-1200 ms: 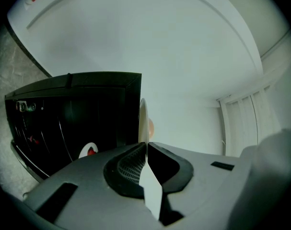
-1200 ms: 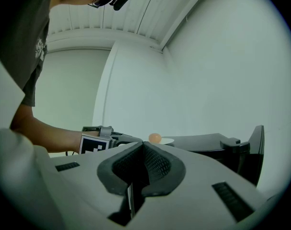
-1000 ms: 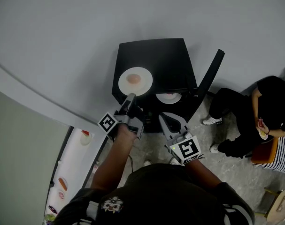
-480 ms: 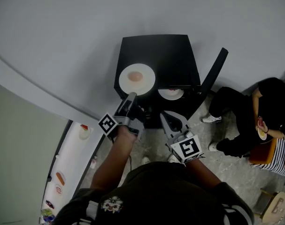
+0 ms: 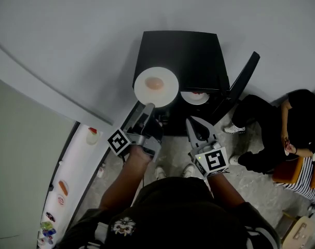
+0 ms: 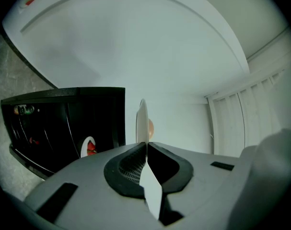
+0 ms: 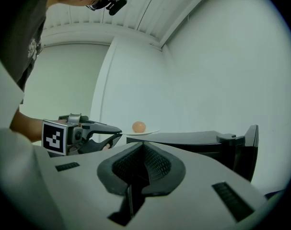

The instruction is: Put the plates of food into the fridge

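The left gripper (image 5: 147, 108), jaws pinched tight on the near rim of the white plate (image 5: 156, 86), points slightly upward and holds it over the near left corner of the black fridge (image 5: 180, 51) top. To go well, the plate should be carried flat so the round food (image 5: 154, 83) cannot roll, then lowered into the open front beside the plate of red food (image 5: 195, 96) on the shelf. The right gripper (image 5: 191, 122) hangs level before that opening, jaws closed on nothing.
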The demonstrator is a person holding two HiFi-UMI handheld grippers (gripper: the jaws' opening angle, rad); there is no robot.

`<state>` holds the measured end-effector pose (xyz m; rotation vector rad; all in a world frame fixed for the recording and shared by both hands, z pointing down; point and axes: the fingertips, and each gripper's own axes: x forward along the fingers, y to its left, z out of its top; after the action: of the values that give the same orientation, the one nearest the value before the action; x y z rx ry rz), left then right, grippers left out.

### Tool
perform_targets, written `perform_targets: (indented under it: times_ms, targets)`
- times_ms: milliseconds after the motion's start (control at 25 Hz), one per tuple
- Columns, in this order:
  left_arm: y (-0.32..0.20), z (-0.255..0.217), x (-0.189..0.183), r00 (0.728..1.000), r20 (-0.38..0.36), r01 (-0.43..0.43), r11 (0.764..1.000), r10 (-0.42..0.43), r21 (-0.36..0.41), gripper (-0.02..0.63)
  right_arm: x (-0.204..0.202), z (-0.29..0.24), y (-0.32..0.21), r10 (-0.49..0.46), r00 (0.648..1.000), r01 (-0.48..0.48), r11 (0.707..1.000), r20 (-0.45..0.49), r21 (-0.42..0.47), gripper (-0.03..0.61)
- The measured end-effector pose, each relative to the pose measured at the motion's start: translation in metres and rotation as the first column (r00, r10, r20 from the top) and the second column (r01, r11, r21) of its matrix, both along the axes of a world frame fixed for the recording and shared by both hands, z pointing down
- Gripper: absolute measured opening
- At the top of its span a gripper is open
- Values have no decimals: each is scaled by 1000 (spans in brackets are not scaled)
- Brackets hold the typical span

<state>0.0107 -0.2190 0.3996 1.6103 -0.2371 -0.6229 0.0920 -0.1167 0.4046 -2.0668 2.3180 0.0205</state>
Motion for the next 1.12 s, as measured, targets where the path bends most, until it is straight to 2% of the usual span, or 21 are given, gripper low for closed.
perform_targets:
  times_ms: [240,440,640,880,1120]
  targets:
    - [18,0,-14,1000,-7,-18,1000,18,8,31,1,-2,-2,29,1000,-28,999,-9,21,25]
    - [35,11,-21,998,-8,-63,998,63,-21,31,10,-2,-7,78,997,-78,996,-12,34,25]
    - [50,27,-26,995,17,-99,995,100,-22,31,7,6,-8,89,994,-88,996,-68,27,25]
    - [61,49,-33,991,39,-124,991,126,-50,31,7,2,1,192,981,-189,978,-37,87,25]
    - [63,79,-31,987,73,-139,988,143,-64,31,8,-1,8,221,974,-215,971,-54,108,25]
